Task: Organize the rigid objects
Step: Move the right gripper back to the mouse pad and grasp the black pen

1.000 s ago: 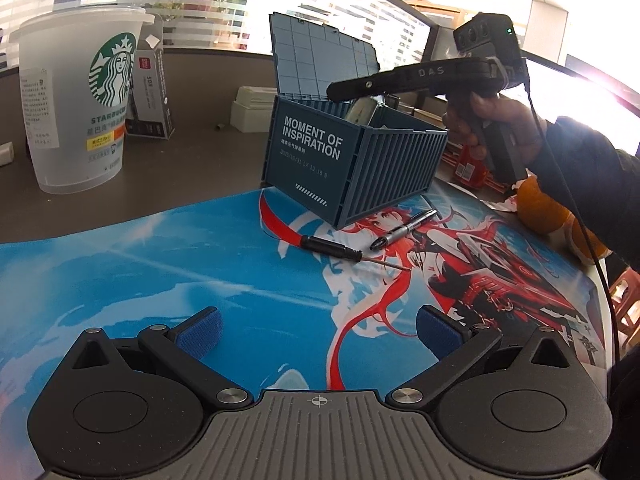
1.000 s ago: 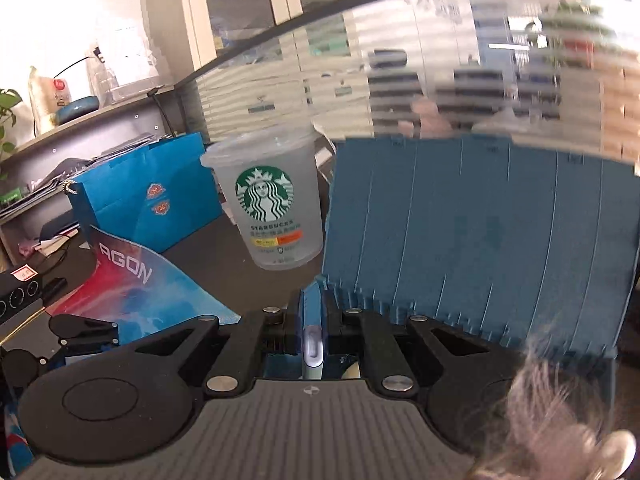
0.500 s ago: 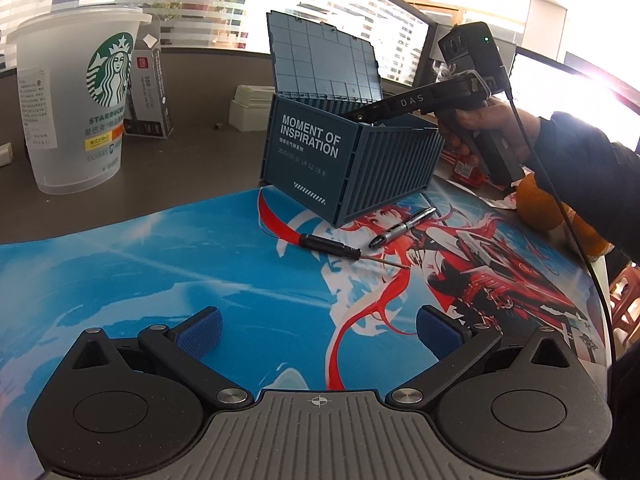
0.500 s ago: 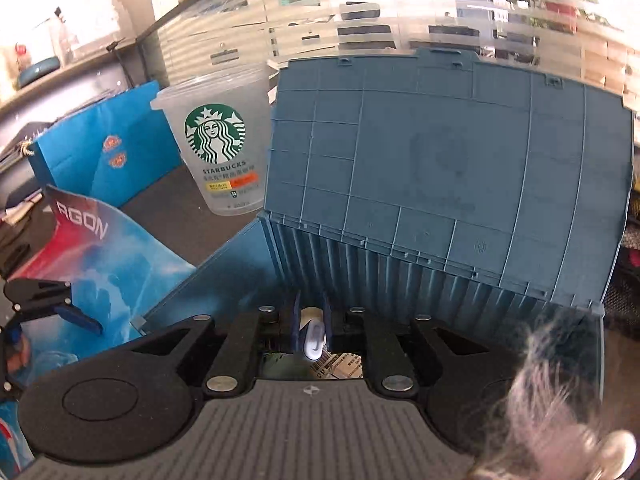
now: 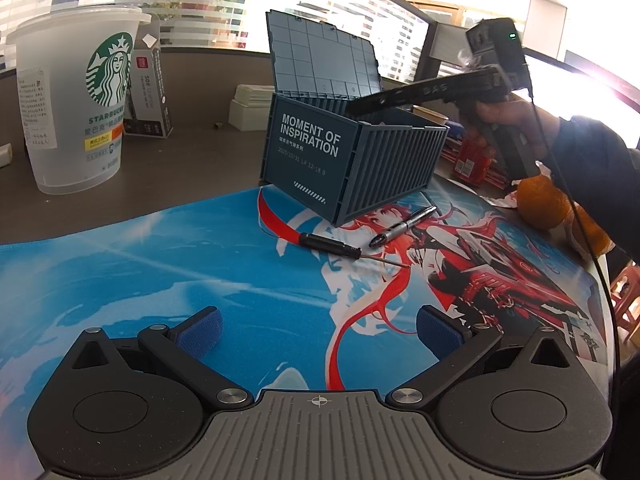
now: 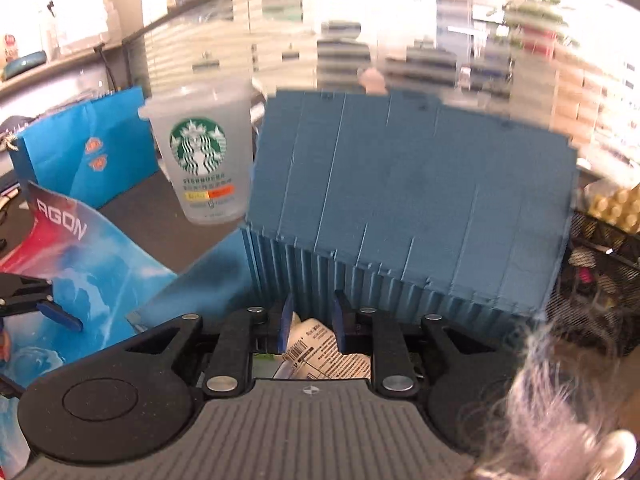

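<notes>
A dark blue plastic box shaped like a shipping container (image 5: 352,160), printed "MOMENT OF INSPIRATION", stands toward the far edge of the desk (image 5: 192,168), its front corner on the blue and red illustrated desk mat (image 5: 168,272). Its ribbed lid (image 5: 324,64) is hinged upright at the back.

The right tool (image 6: 310,326), held by a hand (image 5: 500,116) in a dark sleeve, reaches over the open top of the box. Its jaws are opening, the blue pads (image 6: 286,326) a small way apart. Between and below them, inside the box, lies a white item with a barcode label (image 6: 320,354); the pads do not press on it.

The left tool (image 5: 318,332) hangs over the near part of the mat with its blue pads spread wide and nothing between them.

On the mat just in front of the box lie a small black-handled screwdriver (image 5: 332,246) and a black and silver pen (image 5: 404,226), close together but apart. A frosted plastic Starbucks cup (image 5: 76,108) stands upright on bare desk near the far left corner, with a small black and white carton (image 5: 150,92) just beside it. Two oranges (image 5: 544,204) sit at the right edge.
</notes>
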Available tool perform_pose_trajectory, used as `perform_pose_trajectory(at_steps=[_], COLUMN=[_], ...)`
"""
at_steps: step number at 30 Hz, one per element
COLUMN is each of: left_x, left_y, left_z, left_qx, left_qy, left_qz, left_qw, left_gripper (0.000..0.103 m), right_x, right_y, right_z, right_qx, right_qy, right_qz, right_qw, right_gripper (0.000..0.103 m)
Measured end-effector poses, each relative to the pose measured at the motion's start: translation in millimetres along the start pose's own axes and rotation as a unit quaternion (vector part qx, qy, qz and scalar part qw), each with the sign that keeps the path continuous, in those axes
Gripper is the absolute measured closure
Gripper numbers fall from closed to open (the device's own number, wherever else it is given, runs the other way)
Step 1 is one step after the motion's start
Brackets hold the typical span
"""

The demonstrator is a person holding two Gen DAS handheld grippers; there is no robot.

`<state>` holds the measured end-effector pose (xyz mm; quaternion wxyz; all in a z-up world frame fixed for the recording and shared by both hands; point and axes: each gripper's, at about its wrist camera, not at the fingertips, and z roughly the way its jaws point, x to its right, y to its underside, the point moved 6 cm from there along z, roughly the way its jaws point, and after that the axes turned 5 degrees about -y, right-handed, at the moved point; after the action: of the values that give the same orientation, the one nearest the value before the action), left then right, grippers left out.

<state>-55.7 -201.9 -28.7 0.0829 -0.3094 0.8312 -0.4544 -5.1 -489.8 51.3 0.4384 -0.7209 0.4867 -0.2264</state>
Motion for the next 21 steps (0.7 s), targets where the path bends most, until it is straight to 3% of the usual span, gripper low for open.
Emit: perform_pose_trajectory(at_steps=[5, 9, 13, 21], left_x=[0, 1, 2, 3], left_y=[0, 0, 0, 0], left_z=[1, 1, 2, 3], left_qx=[-0.001, -0.003, -0.005, -0.008], left_qy=[-0.005, -0.011, -0.016, -0.023], left_qz=[0.004, 0.009, 0.013, 0.022], left_qw=[1.0000, 0.9999, 0.9998, 0.9995], left_gripper=[0.000, 0.000, 0.000, 0.000], right_x=[-17, -43, -58, -42], right_y=[-1, 16, 43, 86], right_z=[-39, -66, -72, -47], right_qx=[0.039, 0.045, 0.007, -0.080], right_qy=[-0.014, -0.057, -0.075, -0.033], right_qz=[-0.019, -0.051, -0.065, -0.078], right_qw=[0.999, 0.996, 0.995, 0.993], right_gripper=[0.080, 0.069, 0.069, 0.069])
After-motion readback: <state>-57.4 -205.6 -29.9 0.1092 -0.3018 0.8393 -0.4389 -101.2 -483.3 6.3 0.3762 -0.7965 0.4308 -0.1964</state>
